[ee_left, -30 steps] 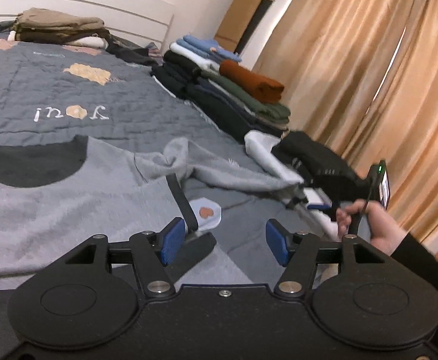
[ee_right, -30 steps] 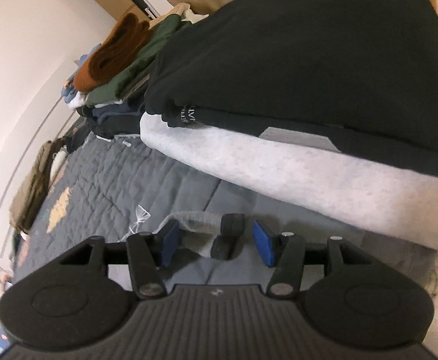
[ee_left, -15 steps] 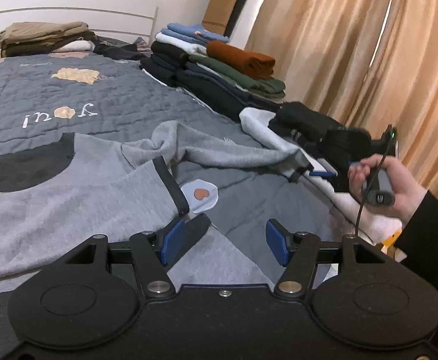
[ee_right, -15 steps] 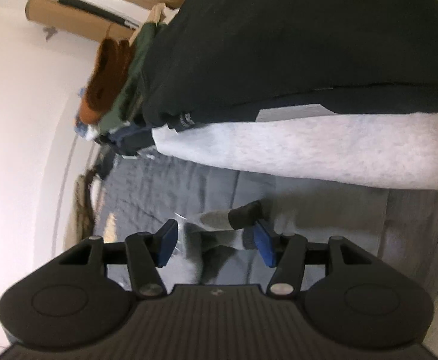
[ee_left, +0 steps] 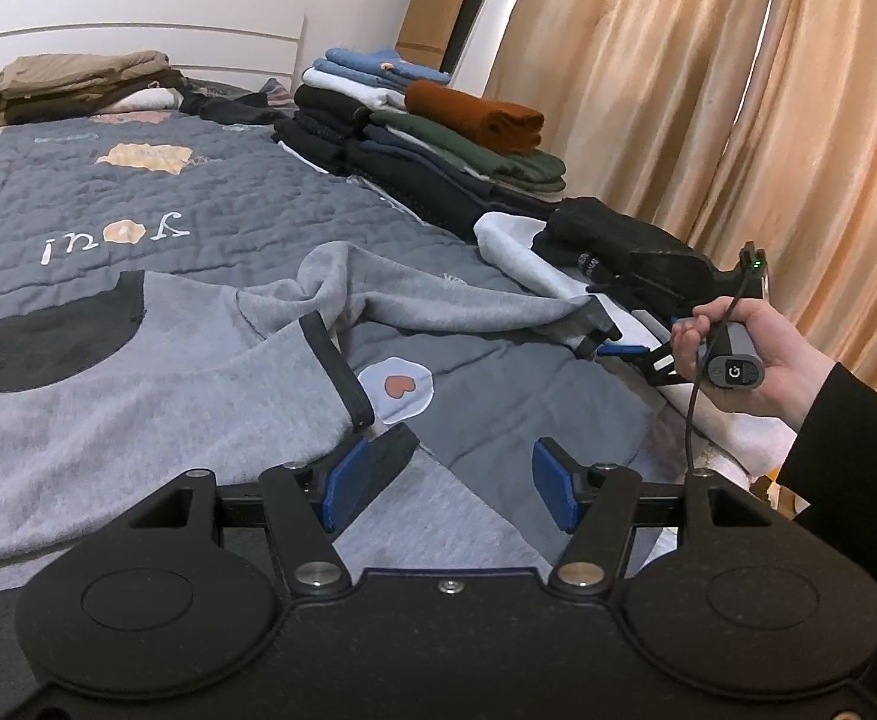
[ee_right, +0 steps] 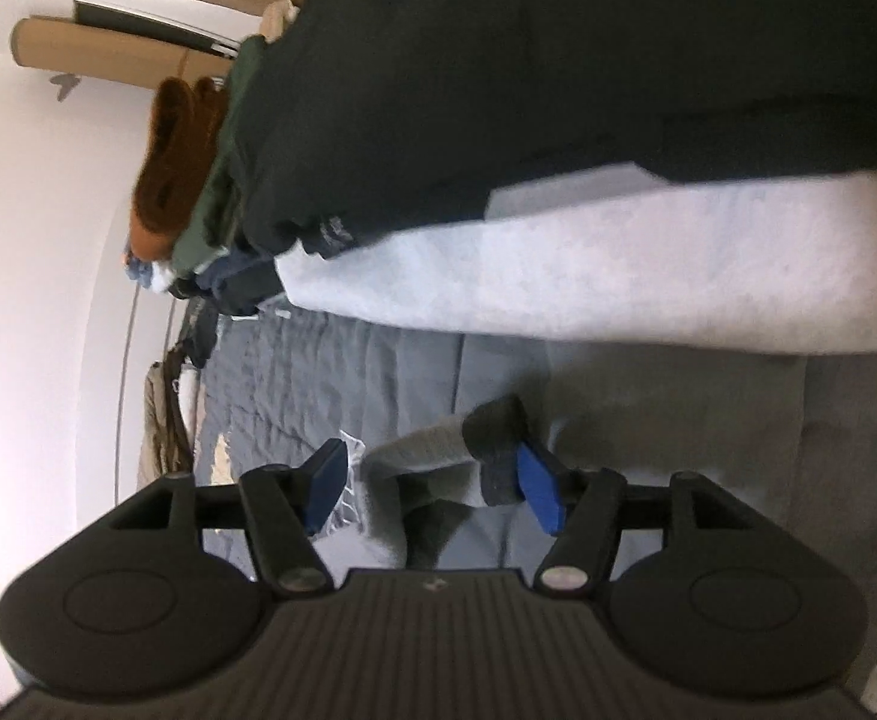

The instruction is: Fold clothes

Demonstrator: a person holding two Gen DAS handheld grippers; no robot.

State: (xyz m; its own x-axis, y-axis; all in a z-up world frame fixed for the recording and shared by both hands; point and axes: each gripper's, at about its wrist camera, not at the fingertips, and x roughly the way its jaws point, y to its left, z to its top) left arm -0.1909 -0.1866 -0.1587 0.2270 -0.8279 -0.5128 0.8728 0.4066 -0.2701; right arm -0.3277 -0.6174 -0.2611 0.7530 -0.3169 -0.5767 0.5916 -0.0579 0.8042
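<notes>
A grey sweatshirt [ee_left: 138, 396] with a black collar and black trim lies spread on the grey quilt [ee_left: 210, 204]. My left gripper [ee_left: 447, 483] hovers open over its lower corner, the black hem [ee_left: 393, 456] just beside the left pad. One sleeve [ee_left: 438, 306] stretches right to a black cuff [ee_left: 600, 330]. There a hand [ee_left: 756, 360] holds my right gripper [ee_left: 630, 354]. In the right wrist view the right gripper [ee_right: 432, 486] is rolled sideways and its jaws are opening. The cuff [ee_right: 495, 426] sits between them against the right pad [ee_right: 537, 489], not pinched.
Folded clothes are stacked along the bed's right edge: a black and light grey pile [ee_left: 612, 246] nearest the right gripper, then dark, green and rust garments [ee_left: 474, 120]. A brown pile [ee_left: 78, 84] lies by the headboard. Curtains [ee_left: 738, 90] hang at the right.
The right gripper has rolled far over and come down onto the sleeve cuff, its jaws a little wider. The left gripper's view has rolled slightly and shifted a little; its jaws are unchanged.
</notes>
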